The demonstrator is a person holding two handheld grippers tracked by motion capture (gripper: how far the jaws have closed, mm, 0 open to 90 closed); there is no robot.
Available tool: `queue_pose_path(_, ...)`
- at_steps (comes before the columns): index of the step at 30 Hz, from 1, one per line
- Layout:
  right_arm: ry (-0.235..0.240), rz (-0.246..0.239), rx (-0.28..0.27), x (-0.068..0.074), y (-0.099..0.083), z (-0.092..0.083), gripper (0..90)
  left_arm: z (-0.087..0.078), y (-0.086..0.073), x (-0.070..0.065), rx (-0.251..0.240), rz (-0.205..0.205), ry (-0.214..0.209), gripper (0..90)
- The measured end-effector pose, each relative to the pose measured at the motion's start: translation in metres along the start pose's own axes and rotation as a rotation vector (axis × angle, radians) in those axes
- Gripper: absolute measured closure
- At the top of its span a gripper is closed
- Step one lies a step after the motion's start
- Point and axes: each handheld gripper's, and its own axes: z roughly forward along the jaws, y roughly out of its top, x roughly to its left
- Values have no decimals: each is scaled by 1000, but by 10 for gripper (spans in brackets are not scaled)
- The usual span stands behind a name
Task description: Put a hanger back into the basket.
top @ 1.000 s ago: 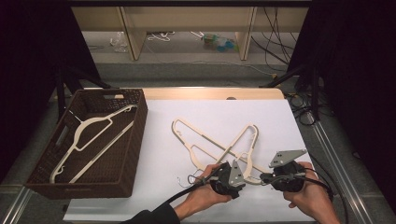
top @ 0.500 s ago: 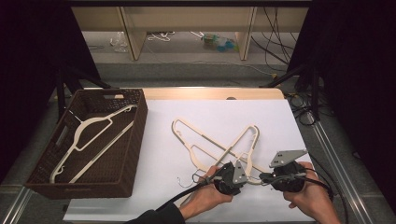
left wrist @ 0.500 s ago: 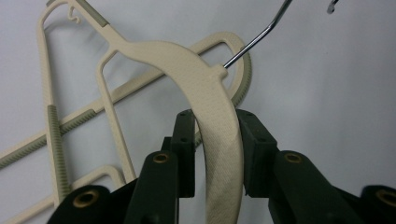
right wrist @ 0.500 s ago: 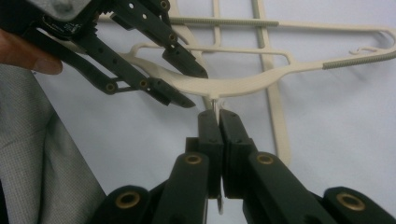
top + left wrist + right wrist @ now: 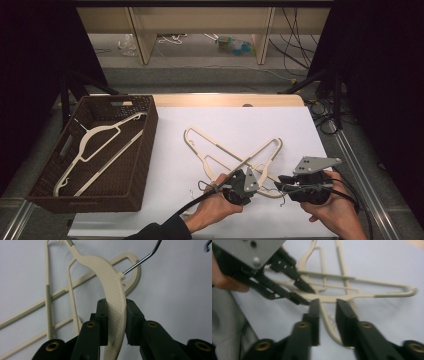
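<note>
Two cream plastic hangers lie crossed on the white table, one (image 5: 220, 147) running from the upper left and the other (image 5: 266, 150) from the upper right. My left gripper (image 5: 254, 176) has just been closing and is shut on the broad shoulder of a hanger (image 5: 110, 280). Both pads (image 5: 103, 315) press its sides. My right gripper (image 5: 280, 187) is close beside it on the right. Its jaws have just been opening and stand a little apart, with a thin hanger arm (image 5: 327, 322) between them, untouched. In the right gripper view the left gripper (image 5: 300, 293) reaches in from the upper left.
A dark woven basket (image 5: 146, 150) stands at the table's left with one cream hanger (image 5: 95, 145) lying in it. Cables trail from both grippers toward the front edge. Shelves and loose cables sit beyond the table's far edge.
Both hands and the crossed hangers stay almost where they were. Any jaw movement is too small to make out in the high view.
</note>
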Motion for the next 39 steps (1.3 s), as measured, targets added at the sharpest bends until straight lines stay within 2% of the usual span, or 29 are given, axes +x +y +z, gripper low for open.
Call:
queue_pose_path(1, -24, 8, -33, 0, 3, -9, 654, -3, 1, 2, 7, 3, 2, 764)
queue_pose_path(2, -24, 8, -33, 0, 3, -9, 654, -7, 1, 4, 12, 11, 6, 764)
queue_pose_path(3, -47, 9, -62, -1, 4, -15, 599, -10, 1, 6, 15, 17, 13, 774)
queue_pose_path(4, -47, 9, -62, -1, 4, -15, 599, -14, 2, 9, 22, 22, 12, 774)
queue_pose_path(5, -59, 45, -97, -2, 4, -21, 540, -18, 3, 12, 28, 24, 13, 783)
queue_pose_path(6, -59, 45, -97, -2, 4, -21, 540, -23, 3, 15, 30, 22, 19, 783)
queue_pose_path(7, -68, 90, -99, -1, 3, -25, 510, -32, 5, 22, 39, 29, 30, 795)
queue_pose_path(8, -68, 90, -99, -1, 3, -25, 510, -32, 5, 22, 39, 29, 30, 803)
queue_pose_path(9, -77, 104, -108, -2, 0, -27, 493, -41, 6, 30, 42, 27, 42, 812)
queue_pose_path(10, -77, 104, -108, -2, 0, -27, 493, -41, 6, 30, 42, 27, 42, 822)
queue_pose_path(13, -77, 112, -109, -4, -5, -26, 493, -53, 8, 42, 41, 15, 66, 845)
queue_pose_path(14, -72, 120, -104, -3, -6, -25, 492, -58, 8, 48, 42, 7, 70, 856)
queue_pose_path(15, -66, 126, -91, -3, -10, -21, 493, -63, 7, 56, 48, -14, 49, 860)
queue_pose_path(16, -66, 126, -91, -3, -10, -21, 493, -63, 7, 56, 48, -14, 49, 860)
queue_pose_path(17, -53, 136, -81, -2, -12, -18, 492, -67, 6, 62, 49, -26, 43, 860)
queue_pose_path(19, -56, 128, -83, -3, -14, -17, 491, -68, 6, 65, 49, -33, 39, 861)
queue_pose_path(21, -47, 137, -74, -3, -16, -15, 491, -73, 5, 72, 30, -68, 29, 861)
queue_pose_path(22, -47, 137, -74, -3, -16, -15, 491, -73, 5, 72, 30, -68, 29, 861)
queue_pose_path(23, -39, 145, -65, -1, -18, -13, 488, -76, 4, 77, 36, -85, 10, 861)
queue_pose_path(24, -39, 145, -65, -1, -18, -13, 488, -76, 4, 77, 36, -85, 10, 861)
queue_pose_path(25, -35, 134, -65, -1, -20, -8, 485, -79, 3, 81, 32, -118, -11, 861)
queue_pose_path(27, -24, 139, -48, 1, -22, -4, 485, -81, 3, 84, 27, -123, -19, 861)
queue_pose_path(29, -13, 145, -40, 3, -24, -1, 485, -87, 2, 91, 17, -151, -29, 861)
queue_pose_path(32, -11, 123, -41, 2, -26, 2, 485, -92, 1, 96, 16, -172, -29, 861)
queue_pose_path(33, -3, 147, -29, 4, -27, 2, 485, -97, 1, 102, 15, -193, -28, 862)
queue_pose_path(36, -1, 151, -27, 4, -28, 3, 485, -105, 1, 108, 9, -200, -29, 861)
queue_pose_path(37, 3, 152, -26, 4, -28, 4, 484, -114, 2, 111, -12, -227, -18, 862)
queue_pose_path(38, 3, 152, -26, 4, -28, 4, 484, -114, 2, 111, -12, -227, -18, 862)
queue_pose_path(39, -1, 149, -26, 4, -29, 5, 480, -123, 3, 115, -32, -249, -21, 861)
